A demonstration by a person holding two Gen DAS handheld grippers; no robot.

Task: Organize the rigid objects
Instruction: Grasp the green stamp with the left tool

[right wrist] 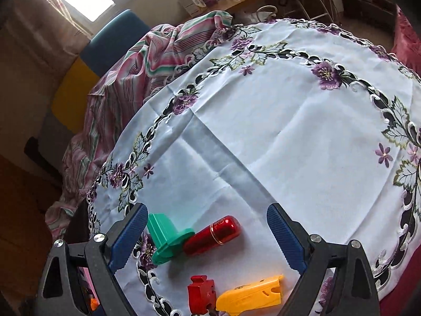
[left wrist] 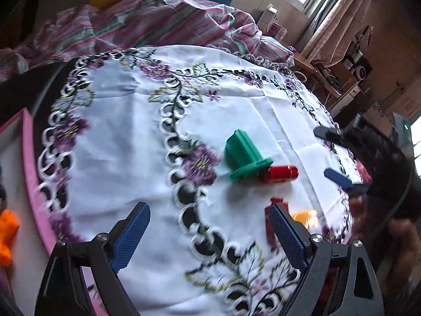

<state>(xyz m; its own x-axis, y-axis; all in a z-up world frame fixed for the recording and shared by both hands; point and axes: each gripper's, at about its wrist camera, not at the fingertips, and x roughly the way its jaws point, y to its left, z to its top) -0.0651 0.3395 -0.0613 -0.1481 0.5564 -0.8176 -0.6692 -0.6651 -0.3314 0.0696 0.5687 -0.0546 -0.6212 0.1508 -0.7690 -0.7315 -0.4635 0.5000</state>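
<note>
Left gripper (left wrist: pixel 209 233): jaws spread wide, nothing between the blue ribbed pads, which hang over bare white embroidered tablecloth (left wrist: pixel 126 131). Right gripper (right wrist: pixel 206 237): jaws also wide apart, nothing gripped; in the left wrist view its two fingers show at the tablecloth's right edge, clear of the objects.

Objects, all lying on the tablecloth in one loose cluster toward its near edge in the right wrist view:
- Green plastic ribbed piece with a flat flange (right wrist: pixel 168 237), on its side, just beside the right gripper's left pad; whether they touch cannot be told.
- Red glossy metal cylinder with rounded end (right wrist: pixel 213 234), lying on its side, one end against the green piece's flange.
- Red notched plastic block marked "K" (right wrist: pixel 201 296), nearer the edge than the cylinder, apart from it.
- Yellow elongated plastic piece (right wrist: pixel 250 296), lying flat, touching the red block's right side.

In the left wrist view, a pink-rimmed white tray (left wrist: pixel 29 158) sits at the tablecloth's left edge, with an orange plastic object (left wrist: pixel 8 234) inside it. Left wrist frame is motion-blurred. Striped pink-green fabric (right wrist: pixel 126 79) is bunched along the tablecloth's far edge.
</note>
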